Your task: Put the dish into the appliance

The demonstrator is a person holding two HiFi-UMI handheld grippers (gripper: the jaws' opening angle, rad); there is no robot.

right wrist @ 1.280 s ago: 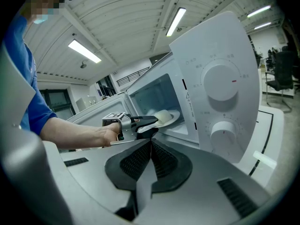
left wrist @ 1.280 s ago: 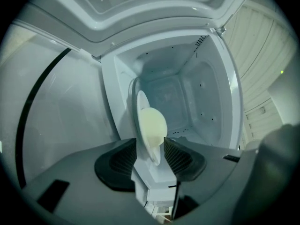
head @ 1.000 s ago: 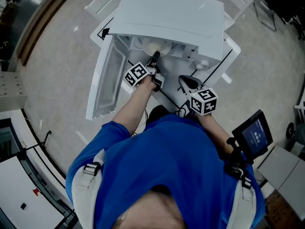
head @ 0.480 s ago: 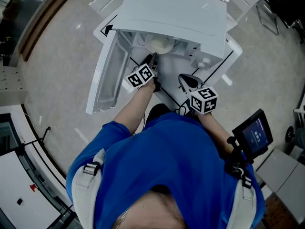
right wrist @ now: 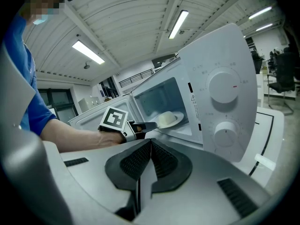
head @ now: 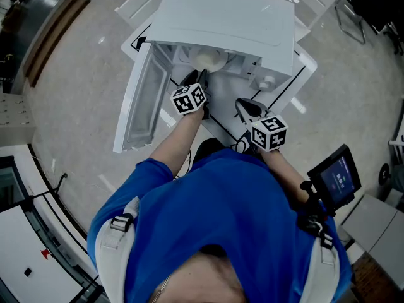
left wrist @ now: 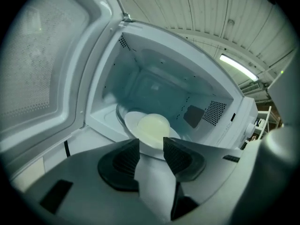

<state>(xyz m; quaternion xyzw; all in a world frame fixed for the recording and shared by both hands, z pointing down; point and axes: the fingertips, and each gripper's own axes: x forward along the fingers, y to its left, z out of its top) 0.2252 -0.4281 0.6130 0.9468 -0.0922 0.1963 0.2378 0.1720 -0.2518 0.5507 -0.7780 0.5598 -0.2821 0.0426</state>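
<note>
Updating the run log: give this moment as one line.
left gripper open at plate rim; right gripper shut, empty; plate inside microwave; door open

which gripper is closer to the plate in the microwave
Left. The left gripper is at the rim of the plate in the microwave doorway; the right gripper is outside.

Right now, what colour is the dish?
White dish, with a pale cream mound on it; clearest in the left gripper view.

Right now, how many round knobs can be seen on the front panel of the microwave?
2. The upper knob and the lower knob sit one above the other on the microwave, right of its open cavity. None appears hidden.
</note>
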